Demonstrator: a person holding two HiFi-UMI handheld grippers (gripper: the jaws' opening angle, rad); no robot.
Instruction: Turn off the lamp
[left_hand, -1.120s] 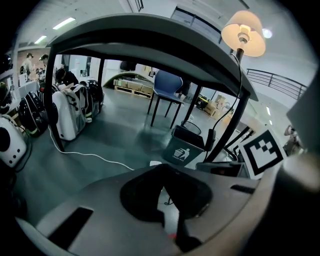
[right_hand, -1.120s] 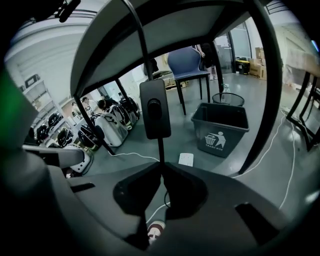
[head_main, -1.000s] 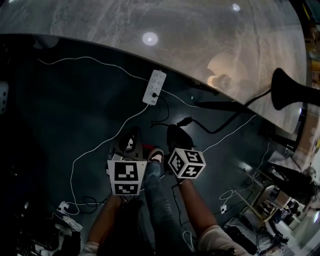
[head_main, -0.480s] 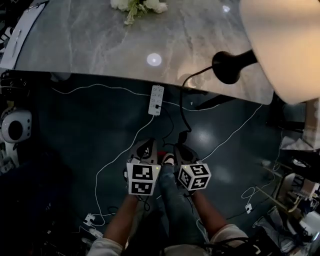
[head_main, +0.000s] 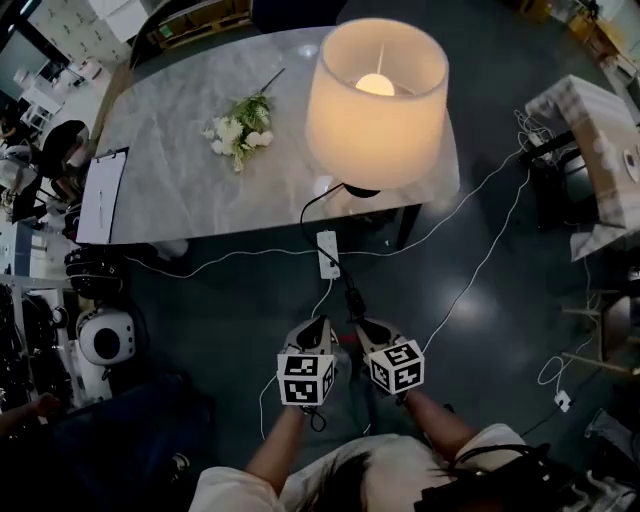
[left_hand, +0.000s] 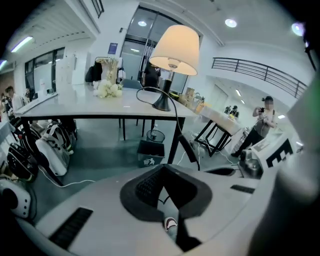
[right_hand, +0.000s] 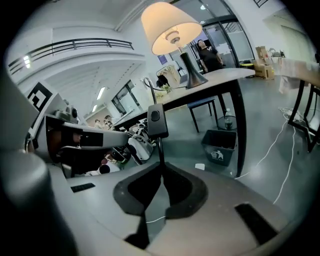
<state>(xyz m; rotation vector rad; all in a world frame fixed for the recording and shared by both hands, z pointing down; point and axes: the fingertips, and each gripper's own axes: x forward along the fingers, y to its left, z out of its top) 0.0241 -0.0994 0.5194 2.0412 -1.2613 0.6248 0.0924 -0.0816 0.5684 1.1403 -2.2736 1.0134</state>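
Observation:
The lamp (head_main: 375, 100) stands lit on the near right corner of the grey marble table (head_main: 180, 180), cream shade over a black base. Its black cord (head_main: 345, 282) drops off the table edge down to my right gripper (head_main: 368, 328). The right gripper view shows that gripper (right_hand: 162, 167) shut on the cord just below the black inline switch (right_hand: 155, 120). My left gripper (head_main: 313, 326) hangs beside it, shut and empty (left_hand: 162, 167). From the left gripper view, the lamp (left_hand: 173, 45) and the hanging cord (left_hand: 176, 117) lie ahead.
A white power strip (head_main: 328, 253) and white cables lie on the dark floor under the table edge. Flowers (head_main: 238, 128) and a clipboard (head_main: 100, 195) are on the table. A bin (left_hand: 151, 152) stands beneath. Bags and helmets (head_main: 105, 335) crowd the left; another table (head_main: 590, 130) stands right.
Both grippers have risen side by side. The head view has swung up from the floor, so the table and lit lamp now show in full. The right gripper keeps hold of the cord.

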